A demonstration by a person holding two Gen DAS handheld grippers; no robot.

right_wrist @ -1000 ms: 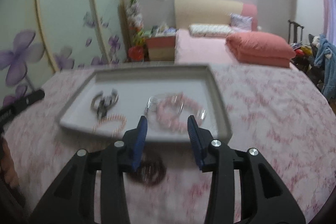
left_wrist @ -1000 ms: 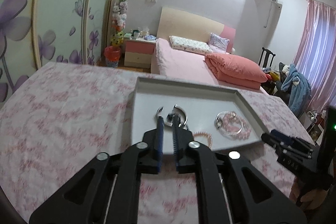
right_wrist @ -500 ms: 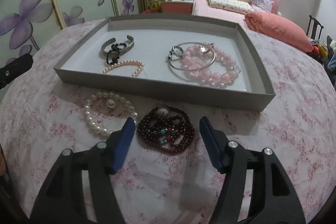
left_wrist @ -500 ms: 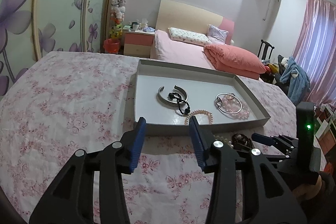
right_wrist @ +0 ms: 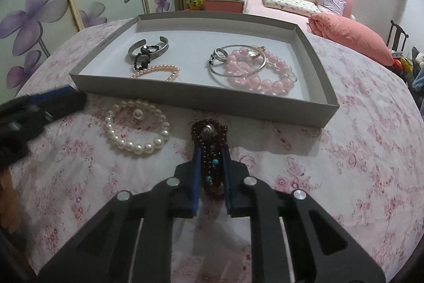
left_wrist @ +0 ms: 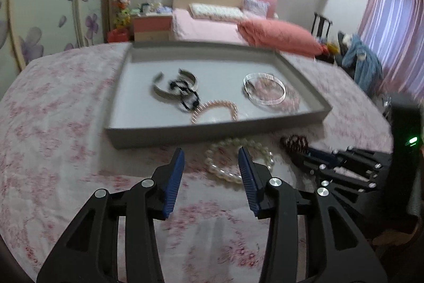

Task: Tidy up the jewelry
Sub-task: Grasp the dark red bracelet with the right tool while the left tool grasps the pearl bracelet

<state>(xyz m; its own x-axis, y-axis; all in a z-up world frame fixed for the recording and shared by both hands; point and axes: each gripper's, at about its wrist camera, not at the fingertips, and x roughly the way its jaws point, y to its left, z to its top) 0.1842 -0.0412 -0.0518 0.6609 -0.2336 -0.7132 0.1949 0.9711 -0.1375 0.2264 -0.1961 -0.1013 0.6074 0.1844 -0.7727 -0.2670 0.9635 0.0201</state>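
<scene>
With its jaws clamped on the dark red bead bracelet [right_wrist: 210, 147], which lies on the floral cloth [right_wrist: 344, 177] just before the tray's near wall, the right gripper [right_wrist: 210, 158] has the pick in hand; next comes a lift over that wall. The left gripper [left_wrist: 212, 169] hangs open, empty, above the white pearl bracelet [left_wrist: 238, 161]. The grey tray [right_wrist: 196, 94] beyond holds the sorted pieces.

7 bracelets [right_wrist: 136, 128], 1 tray [right_wrist: 201, 97], 2 hand-held grippers [right_wrist: 211, 150].
</scene>
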